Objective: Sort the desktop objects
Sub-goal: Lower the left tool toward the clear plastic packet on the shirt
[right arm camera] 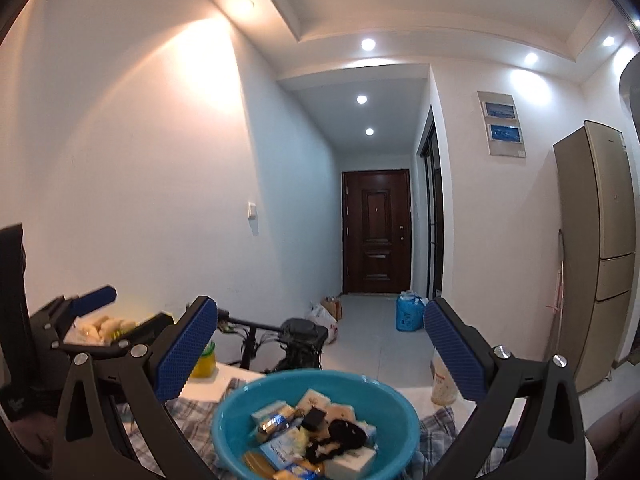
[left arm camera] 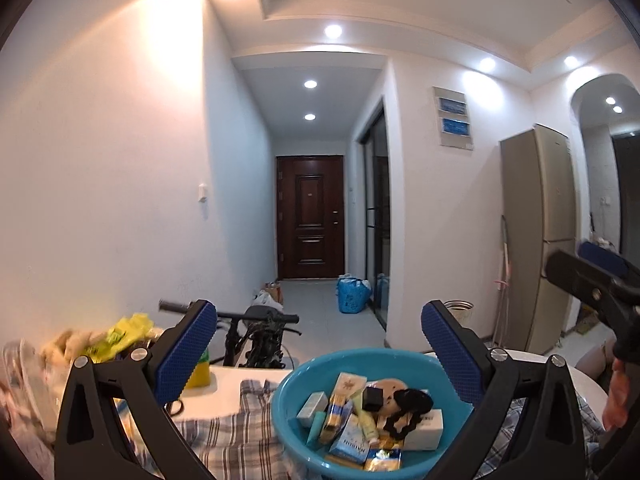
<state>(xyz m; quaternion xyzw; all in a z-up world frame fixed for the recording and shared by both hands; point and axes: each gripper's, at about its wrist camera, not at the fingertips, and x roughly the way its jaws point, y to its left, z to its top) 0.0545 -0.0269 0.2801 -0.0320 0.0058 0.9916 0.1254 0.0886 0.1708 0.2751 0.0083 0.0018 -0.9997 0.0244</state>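
Observation:
A turquoise basin (left arm camera: 282, 396) (right arm camera: 224, 410) stands on a checked cloth (left arm camera: 232, 428) (right arm camera: 192, 408) on the white table. It holds several small boxes, sachets, a tiny black box (left arm camera: 374, 396) and a black scrunchie (left arm camera: 408, 408) (right arm camera: 340, 434). My left gripper (left arm camera: 320, 354) hovers open above and just short of the basin, nothing between its blue pads. My right gripper (right arm camera: 320, 350) is also open and empty over the basin's near side. Each gripper shows at the edge of the other's view, the right one (left arm camera: 592, 276) and the left one (right arm camera: 128, 312).
A yellow jar (left arm camera: 200, 372) (right arm camera: 204, 364) sits behind the cloth, with a yellow-green bag (left arm camera: 120, 334) and snacks at the left. A pale bottle (right arm camera: 442, 380) stands right of the basin. A scooter (right arm camera: 288, 336), the hallway and a fridge (right arm camera: 596, 256) lie beyond. A hand (left arm camera: 616, 396) is at the right.

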